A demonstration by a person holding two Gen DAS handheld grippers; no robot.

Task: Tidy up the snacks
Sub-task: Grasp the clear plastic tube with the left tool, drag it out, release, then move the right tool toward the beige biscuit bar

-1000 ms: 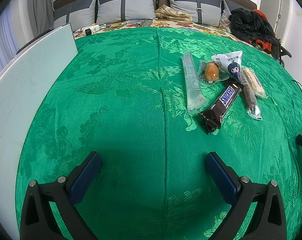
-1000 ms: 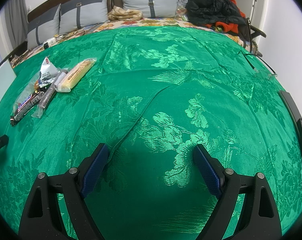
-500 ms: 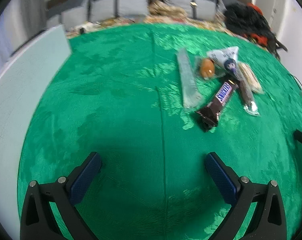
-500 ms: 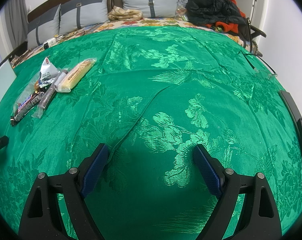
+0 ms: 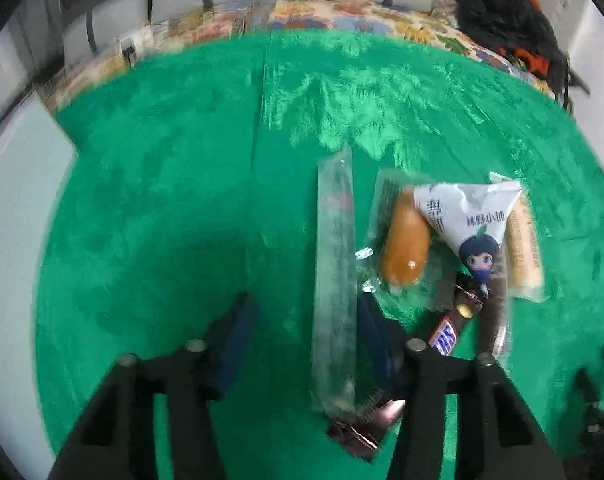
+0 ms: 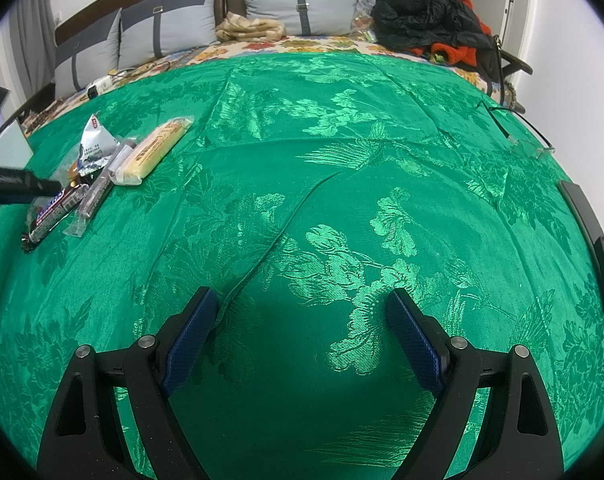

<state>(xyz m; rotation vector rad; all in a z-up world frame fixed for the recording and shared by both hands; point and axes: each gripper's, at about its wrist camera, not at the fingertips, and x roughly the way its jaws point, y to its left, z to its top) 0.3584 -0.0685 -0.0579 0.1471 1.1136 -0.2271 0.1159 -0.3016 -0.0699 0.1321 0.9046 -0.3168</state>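
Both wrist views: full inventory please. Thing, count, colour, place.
long packet: 1, clear, left end of the snack cluster
sausage-like snack: 1, orange, clear wrap, right of the long packet
triangular pouch: 1, white, cartoon figure, partly over the orange snack
Snickers bar: 1, brown, near side of the cluster
dark stick: 1, brown, clear wrap, beside the Snickers bar
pale bar: 1, cream, right end of the cluster
cloth: 1, green, under everything
pillows: 3 clearly seen, grey, at the headboard
clothes pile: 1, black and red, far right
left gripper: jaws just closing, long packet between them, not yet pinched
right gripper: open, over bare cloth
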